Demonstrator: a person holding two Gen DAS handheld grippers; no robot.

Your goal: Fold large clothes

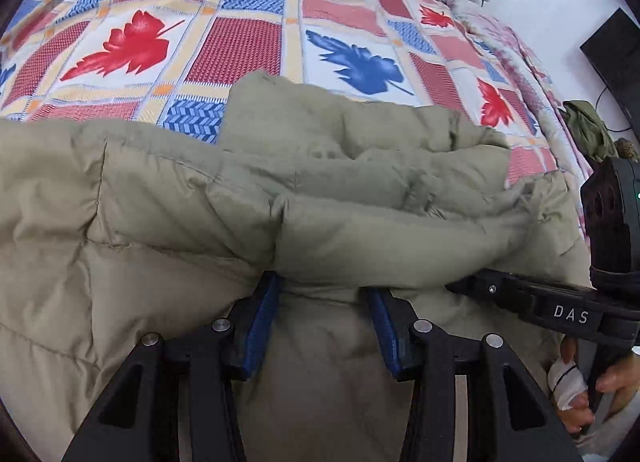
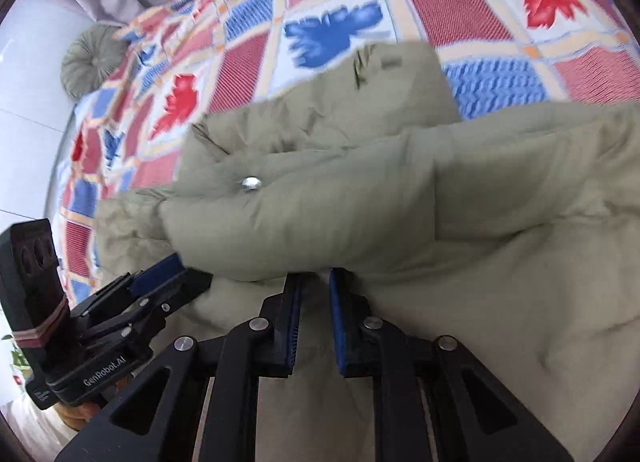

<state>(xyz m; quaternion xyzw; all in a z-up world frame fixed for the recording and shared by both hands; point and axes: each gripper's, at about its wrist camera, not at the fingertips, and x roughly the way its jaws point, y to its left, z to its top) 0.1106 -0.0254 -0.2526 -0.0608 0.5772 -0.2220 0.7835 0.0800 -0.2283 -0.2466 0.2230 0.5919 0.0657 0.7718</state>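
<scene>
A khaki padded coat (image 1: 180, 197) lies bunched on a bed with a leaf-patterned patchwork cover (image 1: 240, 41). My left gripper (image 1: 324, 290) has its blue pads closed on a thick roll of the coat's near edge. In the right wrist view the coat (image 2: 320, 205) shows a silver snap button (image 2: 251, 182) on the folded flap. My right gripper (image 2: 316, 282) is shut on a thin pinch of the same edge, its pads nearly together. The two grippers sit close side by side: the right gripper (image 1: 456, 286) reaches under the fold, and the left gripper (image 2: 180, 266) shows at the left.
The bed cover (image 2: 460, 13) stretches beyond the coat. A round grey-green cushion (image 2: 90, 61) sits at the bed's far corner. A green cloth (image 1: 588, 129) and a dark flat panel (image 1: 612, 49) are off the bed's right side. A person's hand (image 1: 580, 382) grips the right handle.
</scene>
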